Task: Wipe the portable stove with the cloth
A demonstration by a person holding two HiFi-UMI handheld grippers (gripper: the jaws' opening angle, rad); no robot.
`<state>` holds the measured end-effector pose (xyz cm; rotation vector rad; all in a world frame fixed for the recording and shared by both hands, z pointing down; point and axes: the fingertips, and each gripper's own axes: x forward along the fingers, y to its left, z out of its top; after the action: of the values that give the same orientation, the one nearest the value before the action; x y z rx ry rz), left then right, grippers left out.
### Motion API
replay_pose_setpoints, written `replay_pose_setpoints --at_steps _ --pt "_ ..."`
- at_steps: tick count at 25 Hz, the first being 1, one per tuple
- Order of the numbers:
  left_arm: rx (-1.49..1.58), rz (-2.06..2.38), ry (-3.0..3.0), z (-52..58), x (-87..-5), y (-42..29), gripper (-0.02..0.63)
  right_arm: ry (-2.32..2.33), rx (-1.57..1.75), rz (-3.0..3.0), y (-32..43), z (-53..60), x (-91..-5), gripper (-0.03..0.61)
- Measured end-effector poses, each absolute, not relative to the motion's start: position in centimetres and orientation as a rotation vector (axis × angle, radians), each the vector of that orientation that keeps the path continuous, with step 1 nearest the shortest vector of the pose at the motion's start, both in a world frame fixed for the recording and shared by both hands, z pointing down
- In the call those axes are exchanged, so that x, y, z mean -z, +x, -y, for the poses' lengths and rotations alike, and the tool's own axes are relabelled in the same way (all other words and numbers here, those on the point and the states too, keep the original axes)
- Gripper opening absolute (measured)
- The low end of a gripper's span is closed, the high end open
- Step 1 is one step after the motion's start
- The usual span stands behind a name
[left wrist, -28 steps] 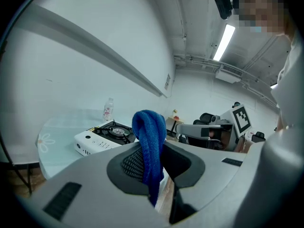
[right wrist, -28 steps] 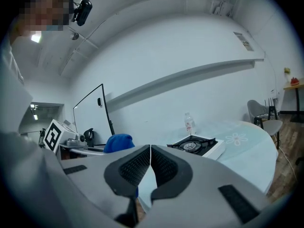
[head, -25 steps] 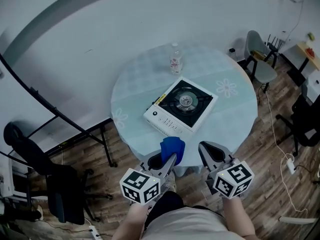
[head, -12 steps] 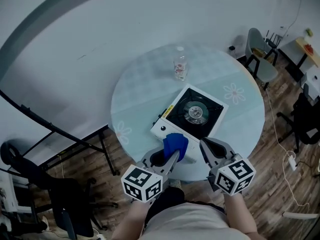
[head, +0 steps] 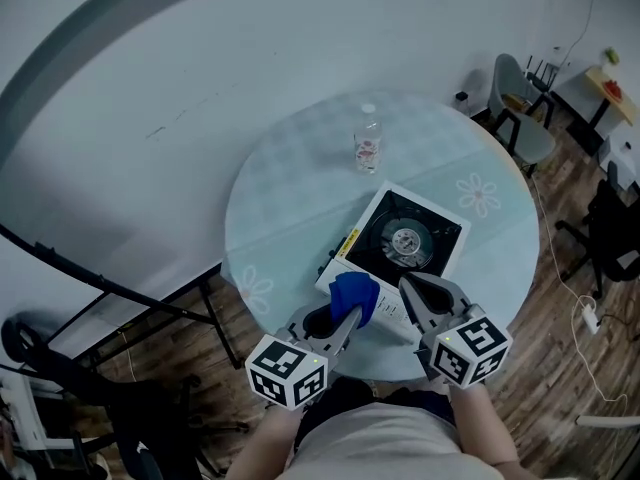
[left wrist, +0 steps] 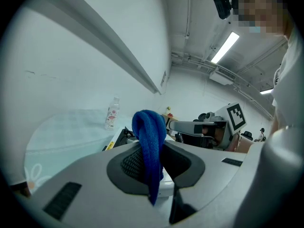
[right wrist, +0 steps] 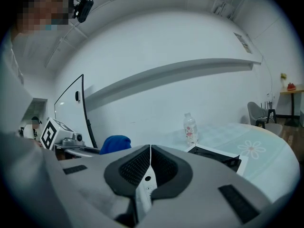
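Observation:
The portable stove [head: 400,243], white with a black top and round burner, sits on the near right of the round table [head: 290,198]. My left gripper [head: 343,315] is shut on a bunched blue cloth [head: 355,296] that hangs over the stove's near left corner. In the left gripper view the cloth [left wrist: 149,144] droops between the jaws, with the stove [left wrist: 124,136] just beyond. Beside it, over the stove's front edge, my right gripper [head: 420,295] is shut with nothing in it. The right gripper view shows the stove [right wrist: 216,156] ahead on the right and the cloth [right wrist: 115,143] at the left.
A clear plastic bottle [head: 368,138] stands upright on the table behind the stove. A grey chair [head: 520,103] and a dark chair [head: 610,233] stand to the right of the table. A white wall runs behind, and a black frame [head: 130,293] leans at the left.
Both grippers have come forward over the table's near edge to the stove's front. The cloth, once short of the table, now hangs at the stove's corner. Both grippers stay shut.

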<state>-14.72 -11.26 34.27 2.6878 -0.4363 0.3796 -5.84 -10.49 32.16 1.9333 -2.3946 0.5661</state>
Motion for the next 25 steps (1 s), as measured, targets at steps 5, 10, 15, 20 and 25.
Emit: replay_pose_setpoints --at_steps 5,10,15,20,25 --pt "-0.377 0.375 2.695 11.6 -34.4 -13.7 0.091 1.957 -0.570 2.362 -5.7 11.3 -32.4 0.024" --pt "-0.371 0.358 2.685 11.5 -34.6 -13.5 0.091 1.968 -0.551 2.342 -5.5 10.9 -32.2 0.023" --pt "-0.383 0.366 2.683 11.3 -34.5 -13.6 0.091 2.003 -0.543 2.327 -4.5 10.2 -31.9 0.023" --pt "-0.385 0.416 2.695 12.2 -33.9 -14.1 0.092 1.965 -0.567 2.379 -4.8 10.8 -31.9 0.023" --pt "-0.381 0.475 2.693 14.0 -33.5 -14.7 0.091 1.924 -0.580 2.403 -4.8 11.9 -32.2 0.023"
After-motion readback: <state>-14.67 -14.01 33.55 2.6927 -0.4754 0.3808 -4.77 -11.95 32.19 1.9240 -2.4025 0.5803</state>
